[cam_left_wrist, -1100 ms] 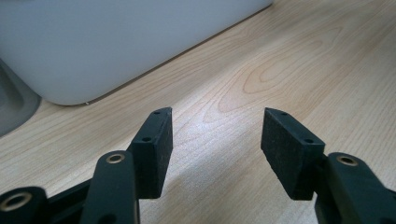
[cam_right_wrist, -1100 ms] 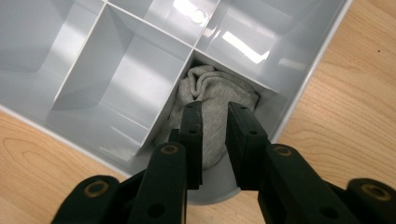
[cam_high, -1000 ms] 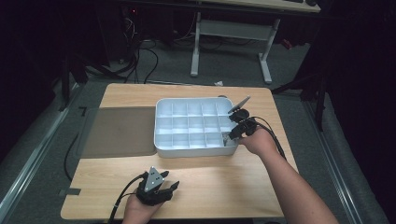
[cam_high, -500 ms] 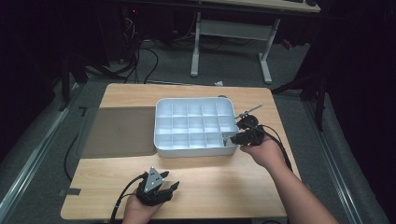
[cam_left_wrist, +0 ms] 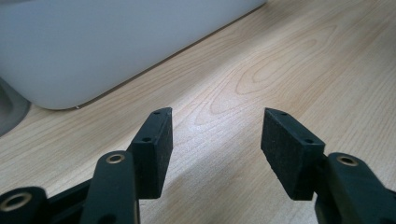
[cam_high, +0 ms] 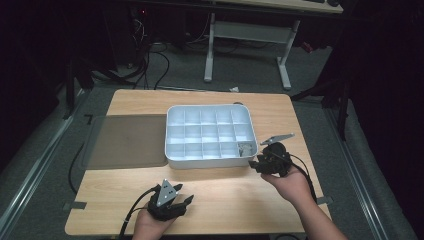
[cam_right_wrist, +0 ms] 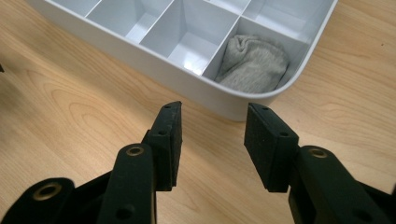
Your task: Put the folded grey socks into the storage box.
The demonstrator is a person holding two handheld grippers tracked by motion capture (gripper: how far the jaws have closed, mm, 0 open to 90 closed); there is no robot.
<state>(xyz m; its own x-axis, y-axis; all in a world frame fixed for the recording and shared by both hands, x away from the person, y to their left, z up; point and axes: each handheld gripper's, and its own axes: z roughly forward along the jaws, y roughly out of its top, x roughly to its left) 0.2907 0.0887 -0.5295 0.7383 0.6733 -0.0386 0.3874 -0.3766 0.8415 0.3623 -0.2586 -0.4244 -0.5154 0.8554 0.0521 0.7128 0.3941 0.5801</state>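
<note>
grey sock (cam_right_wrist: pixel 253 63) bunched, axis unclear, corner compartment

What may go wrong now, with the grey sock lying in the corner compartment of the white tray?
The right gripper, whose jaws have just been opening with nothing between them, is close to the tray; a careless move might knock it. The sock is bunched loosely and reaches near the wall top, so it may unfold over the edge.
</note>
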